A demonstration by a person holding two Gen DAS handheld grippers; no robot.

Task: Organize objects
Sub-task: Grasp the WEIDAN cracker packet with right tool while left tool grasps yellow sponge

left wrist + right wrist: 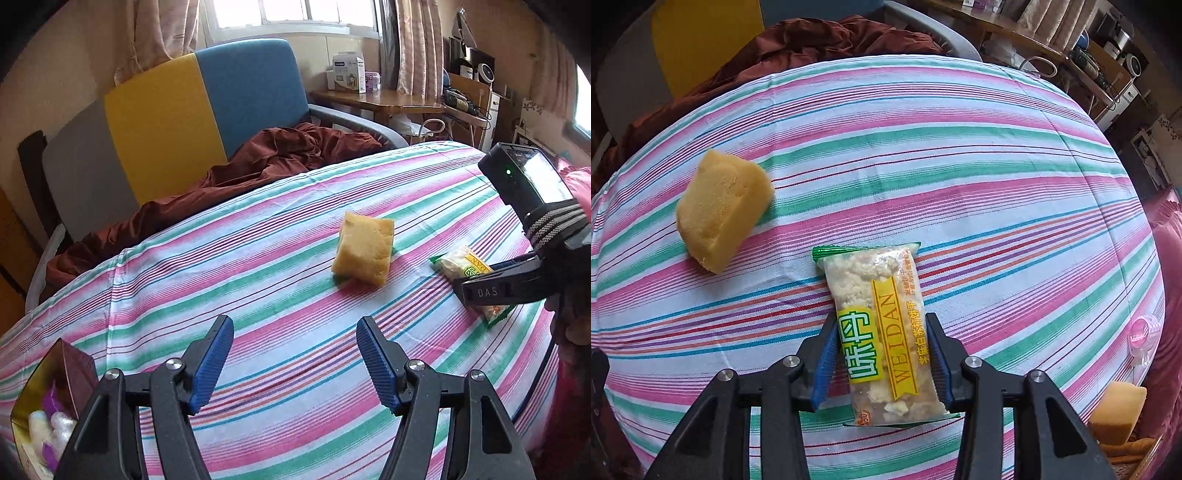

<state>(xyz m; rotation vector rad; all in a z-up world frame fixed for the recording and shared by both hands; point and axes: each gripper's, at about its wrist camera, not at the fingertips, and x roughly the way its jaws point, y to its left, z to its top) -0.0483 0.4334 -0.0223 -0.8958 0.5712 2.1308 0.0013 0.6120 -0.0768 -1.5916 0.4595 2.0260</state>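
right hand-held gripper (pixel 882 360) clamps "weidan" snack pkt (pixel 877 325), green/yellow label.

Daylight enters through the window (pixel 295 14) at twelve o'clock in the left wrist view, where the panes are blown out white. The striped bedspread (pixel 295 229) is evenly bright and sharp, and the sponge (pixel 364 253) casts only a faint, soft shadow. Both views bow strongly outward with fisheye curvature, and their corners go black. The room at the edges looks dimmer and softer.
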